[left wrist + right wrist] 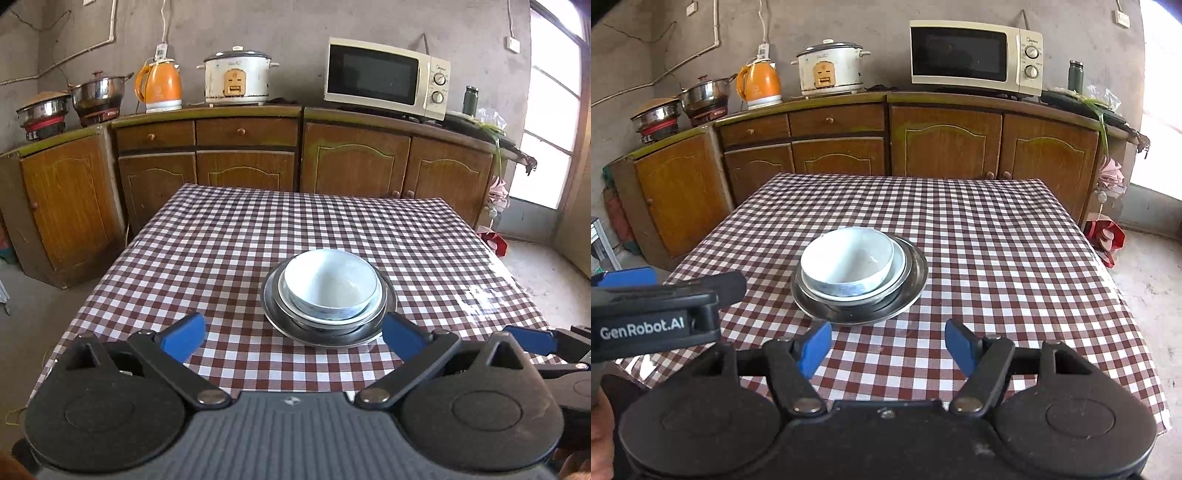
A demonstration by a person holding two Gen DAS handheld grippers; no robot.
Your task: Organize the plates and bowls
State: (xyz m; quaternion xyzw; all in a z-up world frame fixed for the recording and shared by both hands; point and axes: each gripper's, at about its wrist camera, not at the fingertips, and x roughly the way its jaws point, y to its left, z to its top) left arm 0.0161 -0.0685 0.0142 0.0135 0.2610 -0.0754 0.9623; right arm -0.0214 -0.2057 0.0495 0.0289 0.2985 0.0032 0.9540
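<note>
We see the stack of dishes sitting in the middle of the desk (pixel 229 236): a white bowl (pixel 332 282) nested in a white plate (pixel 375 308), which lies in a shallow steel dish (pixel 328 334). Nothing is in the bowl. The stack lies straight ahead of both tools and just beyond their tips, so any coming move turns on reaching forward and slightly down toward it.

From the stack, the left tool (pixel 293 338) sits on its near side, slightly to the left; its blue pads stand wide apart and hold nothing. The right tool (pixel 888 345) sits on the stack's near side and off to the right, its pads apart too and empty, a little narrower. We judge the two about equally near. The stack is round, so no long axis matters. With every dish already nested, we judge the task nearly or wholly finished.
</note>
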